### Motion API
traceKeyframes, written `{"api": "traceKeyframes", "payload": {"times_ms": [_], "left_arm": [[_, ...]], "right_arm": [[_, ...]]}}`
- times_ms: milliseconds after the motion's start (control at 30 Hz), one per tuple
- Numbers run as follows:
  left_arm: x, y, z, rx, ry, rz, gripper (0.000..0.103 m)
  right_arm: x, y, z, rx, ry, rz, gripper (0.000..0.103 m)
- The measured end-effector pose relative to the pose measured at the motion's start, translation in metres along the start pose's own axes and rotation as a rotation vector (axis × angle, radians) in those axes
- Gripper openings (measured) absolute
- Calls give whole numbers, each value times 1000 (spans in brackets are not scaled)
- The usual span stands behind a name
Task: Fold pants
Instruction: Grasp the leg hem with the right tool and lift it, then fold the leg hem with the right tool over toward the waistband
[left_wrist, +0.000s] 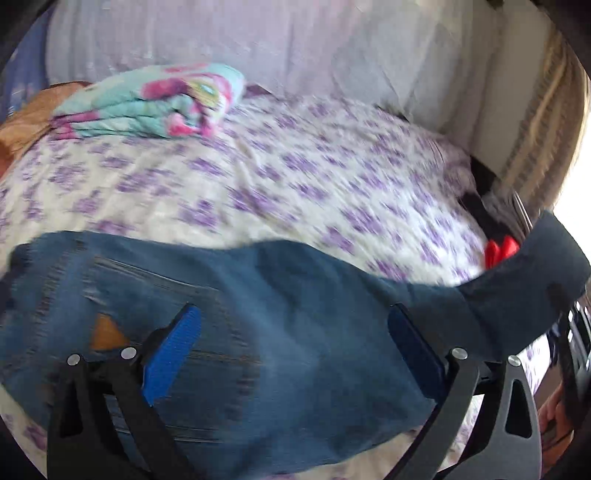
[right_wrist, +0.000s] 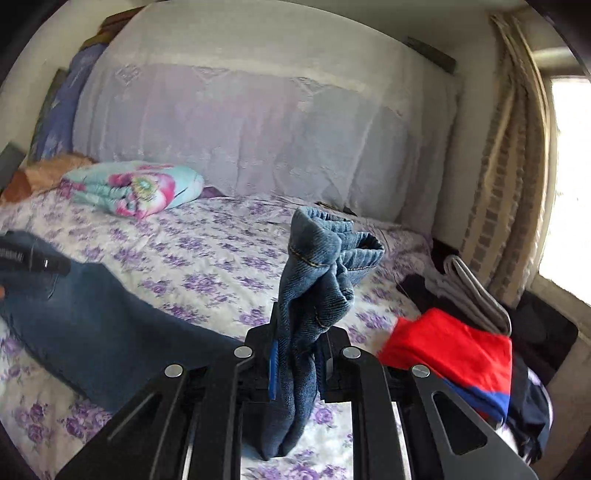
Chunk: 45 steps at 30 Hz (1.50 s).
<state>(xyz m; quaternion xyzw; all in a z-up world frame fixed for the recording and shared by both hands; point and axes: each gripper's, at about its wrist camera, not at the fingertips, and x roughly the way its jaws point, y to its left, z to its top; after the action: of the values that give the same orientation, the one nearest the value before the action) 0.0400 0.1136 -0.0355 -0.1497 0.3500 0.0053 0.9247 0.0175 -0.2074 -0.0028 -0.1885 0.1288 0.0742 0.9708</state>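
We see L gripper (left_wrist: 293, 341) wide open over jeans (left_wrist: 258, 332) | R gripper (right_wrist: 297, 356) pinching jeans end | on bed (right_wrist: 207, 251)

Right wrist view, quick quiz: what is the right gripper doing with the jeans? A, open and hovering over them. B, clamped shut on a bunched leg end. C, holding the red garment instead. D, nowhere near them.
B: the right gripper has its jaws closed on a bunched end of the jeans, denim sticking up above the fingers, the red garment lying untouched beside it.
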Motion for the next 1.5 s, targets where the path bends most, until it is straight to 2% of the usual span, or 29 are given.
{"api": "traceKeyframes", "payload": {"times_ms": [133, 200, 267, 333, 367, 400, 433, 500, 567, 600, 667, 700, 800, 867, 933, 1000, 1067, 1100, 1200, 1233, 1267, 1333, 1400, 1467, 1500], "left_arm": [[-10, 37, 0, -75, -52, 35, 99], [-7, 49, -4, -102, -47, 18, 99], [-5, 46, -10, -48, -64, 29, 99], [-3, 36, -14, 16, -72, 63, 99], [-2, 34, -15, 33, -73, 62, 99], [-2, 34, -16, 38, -73, 49, 99], [-2, 35, -16, 38, -72, 39, 99], [-2, 38, -15, 24, -75, 16, 99], [-5, 41, -15, 7, -81, -7, 99], [-8, 41, -14, 0, -91, -25, 99], [-16, 34, -11, 4, -111, -74, 99], [-20, 28, -10, 13, -120, -108, 99], [-29, -8, -9, 87, -139, -244, 98], [-29, -40, -14, 159, -127, -344, 98], [-22, -70, -20, 210, -101, -454, 98], [-3, -95, -29, 251, -33, -531, 98], [28, -112, -42, 280, 96, -514, 93], [45, -115, -51, 282, 167, -491, 89], [45, -111, -58, 288, 149, -496, 90], [44, -109, -59, 282, 150, -503, 90], [44, -104, -59, 270, 147, -521, 89], [43, -102, -60, 256, 146, -539, 89], [43, -100, -56, 246, 151, -551, 89], [40, -97, -49, 216, 159, -566, 89], [35, -95, -42, 195, 145, -582, 90]], "right_arm": [[5, 69, -3, -228, 25, 121, 16], [15, 102, -15, -326, 102, 233, 16], [29, 129, -32, -418, 211, 316, 19], [22, 140, -36, -496, 177, 265, 21], [21, 135, -30, -477, 199, 299, 24], [20, 126, -23, -423, 222, 365, 32], [18, 113, -15, -347, 243, 445, 47], [11, 82, 1, -163, 237, 612, 62], [7, 49, 17, -5, 203, 709, 63], [8, 35, 22, 62, 189, 724, 63], [21, 6, 31, 210, 173, 711, 56], [31, -1, 35, 249, 182, 691, 40], [69, -15, 33, 335, 243, 626, 18], [102, -12, 21, 363, 332, 609, 16], [144, -2, -13, 331, 471, 547, 3], [153, -5, -26, 408, 457, 585, 3], [141, -13, -21, 443, 454, 575, 3], [126, -19, -16, 445, 429, 553, 10], [73, -31, -9, 417, 306, 563, 10], [65, -34, -11, 415, 294, 562, 10], [55, -29, -21, 403, 308, 549, 10], [62, -16, -49, 344, 398, 497, 10], [58, -13, -71, 390, 330, 483, 10], [58, -17, -67, 429, 341, 476, 11], [57, -19, -65, 445, 340, 481, 15]]}}
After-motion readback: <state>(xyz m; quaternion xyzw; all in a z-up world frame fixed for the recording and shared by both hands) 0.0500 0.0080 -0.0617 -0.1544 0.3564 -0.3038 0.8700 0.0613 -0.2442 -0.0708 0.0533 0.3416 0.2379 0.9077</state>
